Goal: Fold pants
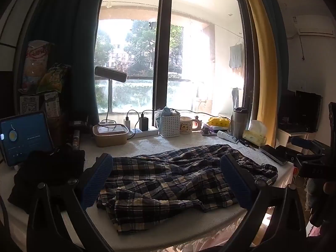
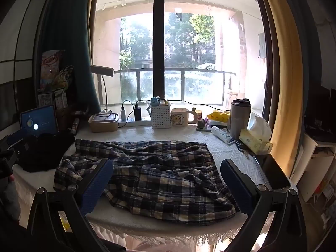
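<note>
The plaid pants [image 1: 176, 180] lie crumpled and unfolded on the white table cover [image 1: 168, 142], and also show in the right wrist view [image 2: 151, 176]. My left gripper [image 1: 166, 180] is open with blue pads [image 1: 96, 180] wide apart, held above the near part of the pants, holding nothing. My right gripper [image 2: 166, 182] is open too, blue pads [image 2: 237, 187] spread over the pants' near edge, empty. The right gripper's body shows at the far right of the left wrist view [image 1: 310, 155].
A black garment [image 1: 48, 168] and a tablet [image 1: 23, 136] sit at the left. Along the window stand a lunch box [image 1: 110, 135], power strip [image 1: 145, 132], white basket [image 1: 169, 124], mug [image 1: 188, 125], tumbler [image 1: 239, 121] and tissue pack [image 1: 255, 133]. A phone [image 2: 273, 172] lies at the right edge.
</note>
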Demonstrator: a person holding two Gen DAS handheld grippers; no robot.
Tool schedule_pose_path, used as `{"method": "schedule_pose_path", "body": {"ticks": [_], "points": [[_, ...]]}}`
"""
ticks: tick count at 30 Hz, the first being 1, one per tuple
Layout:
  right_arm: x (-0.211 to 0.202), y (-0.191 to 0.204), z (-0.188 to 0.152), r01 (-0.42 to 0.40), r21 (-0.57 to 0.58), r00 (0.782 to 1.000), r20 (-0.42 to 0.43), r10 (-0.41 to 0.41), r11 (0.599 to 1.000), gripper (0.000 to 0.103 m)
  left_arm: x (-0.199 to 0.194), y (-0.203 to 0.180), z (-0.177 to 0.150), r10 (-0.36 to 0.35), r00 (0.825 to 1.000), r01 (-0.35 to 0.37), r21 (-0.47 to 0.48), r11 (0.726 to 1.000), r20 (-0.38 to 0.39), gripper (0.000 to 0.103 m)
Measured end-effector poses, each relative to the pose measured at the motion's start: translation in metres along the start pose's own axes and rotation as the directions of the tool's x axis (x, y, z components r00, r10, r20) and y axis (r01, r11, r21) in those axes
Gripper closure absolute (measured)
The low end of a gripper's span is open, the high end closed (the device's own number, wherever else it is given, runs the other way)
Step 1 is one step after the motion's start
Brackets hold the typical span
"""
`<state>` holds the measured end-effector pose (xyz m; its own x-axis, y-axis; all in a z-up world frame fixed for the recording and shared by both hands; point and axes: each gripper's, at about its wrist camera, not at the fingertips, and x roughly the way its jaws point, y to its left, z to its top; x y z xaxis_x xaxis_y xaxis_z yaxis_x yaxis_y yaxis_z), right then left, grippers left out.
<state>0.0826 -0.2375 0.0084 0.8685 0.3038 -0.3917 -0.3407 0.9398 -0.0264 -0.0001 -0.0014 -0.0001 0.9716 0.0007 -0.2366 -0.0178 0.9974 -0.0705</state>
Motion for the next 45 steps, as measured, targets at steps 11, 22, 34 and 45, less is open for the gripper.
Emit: {"method": "schedule_pose_path", "body": {"ticks": [11,22,34,45], "points": [[0.0006,0.0018,0.0010,-0.004,-0.002,1.000,0.001,0.004,1.000,0.000,0.0052,-0.0042,0.0010,0.000,1.000,0.000,0.010,1.000,0.007,0.002],[0.0011,0.0029,0.0009,-0.006,-0.003,1.000,0.000,0.006,1.000,0.000,0.0050,-0.0033,0.0019,0.000,1.000,0.000,0.011,1.000,0.007,0.002],[0.0017,0.0038,0.0026,-0.017,-0.003,1.000,0.000,0.017,1.000,0.000,0.0013,-0.0037,0.0020,0.000,1.000,0.000,0.010,1.000,0.009,0.002],[0.0025,0.0041,0.0033,-0.025,-0.004,1.000,-0.002,0.025,1.000,0.000,-0.0007,-0.0031,0.0047,-0.003,1.000,0.003,0.014,1.000,0.005,0.002]]}}
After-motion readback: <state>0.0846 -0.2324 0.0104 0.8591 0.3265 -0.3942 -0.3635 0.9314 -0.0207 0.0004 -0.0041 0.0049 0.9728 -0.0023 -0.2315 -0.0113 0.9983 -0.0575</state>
